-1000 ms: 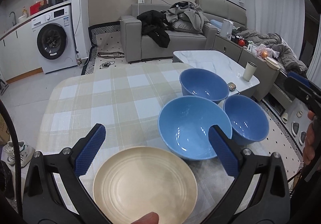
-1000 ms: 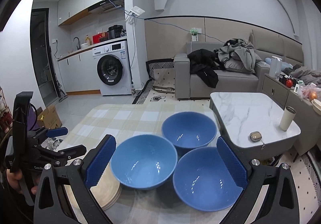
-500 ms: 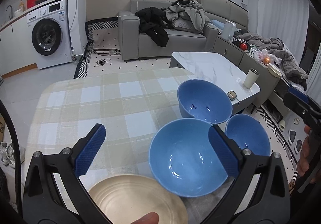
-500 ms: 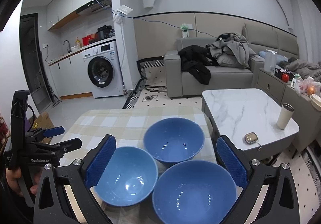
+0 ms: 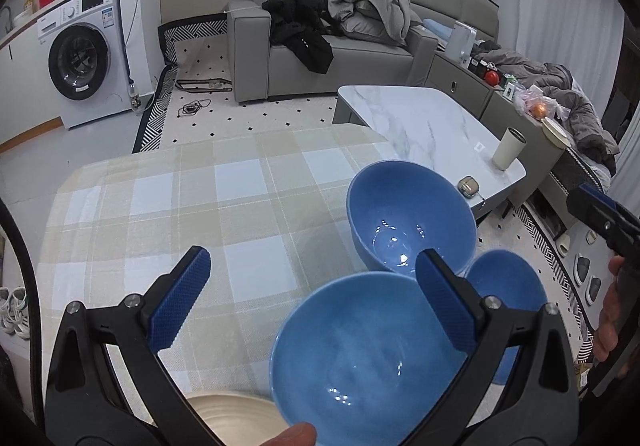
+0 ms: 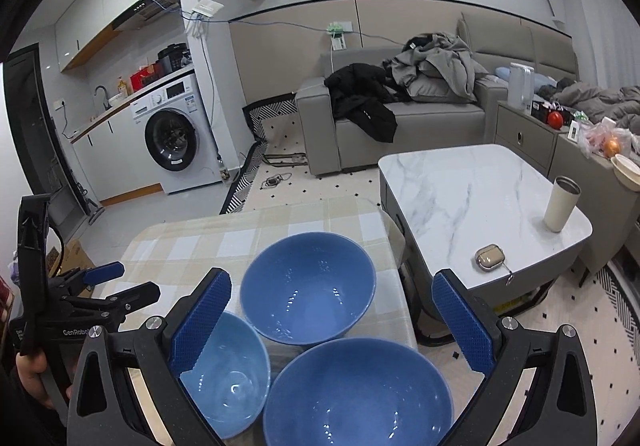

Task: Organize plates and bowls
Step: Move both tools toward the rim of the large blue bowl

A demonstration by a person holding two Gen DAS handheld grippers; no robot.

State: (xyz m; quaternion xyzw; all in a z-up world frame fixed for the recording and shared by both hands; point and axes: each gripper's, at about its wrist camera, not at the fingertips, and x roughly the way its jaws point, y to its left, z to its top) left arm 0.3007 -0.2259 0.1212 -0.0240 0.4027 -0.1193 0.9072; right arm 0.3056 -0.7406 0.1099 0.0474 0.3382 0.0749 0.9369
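Note:
Three blue bowls stand close together on the checked tablecloth [image 5: 224, 214]. In the left wrist view the nearest bowl [image 5: 360, 358] is low centre, a second bowl [image 5: 408, 218] behind it, a third [image 5: 508, 286] at right. A cream plate [image 5: 236, 418] shows at the bottom edge. My left gripper [image 5: 316, 302] is open, its right finger over the nearest bowl's rim. My right gripper [image 6: 332, 322] is open above the bowls: near bowl [image 6: 356, 394], far bowl [image 6: 308, 286], lighter left bowl [image 6: 228, 370]. The left gripper also shows in the right wrist view [image 6: 108, 286].
A marble coffee table [image 6: 472, 190] stands right of the table, with a cup [image 6: 560, 202] and an earbud case [image 6: 488, 258]. A grey sofa [image 5: 328, 58] with clothes stands behind. A washing machine [image 5: 80, 54] is at far left.
Both grippers have moved forward and up over the table. The plate has slid toward the bottom edge of the left view. The bowls look nearer in both views.

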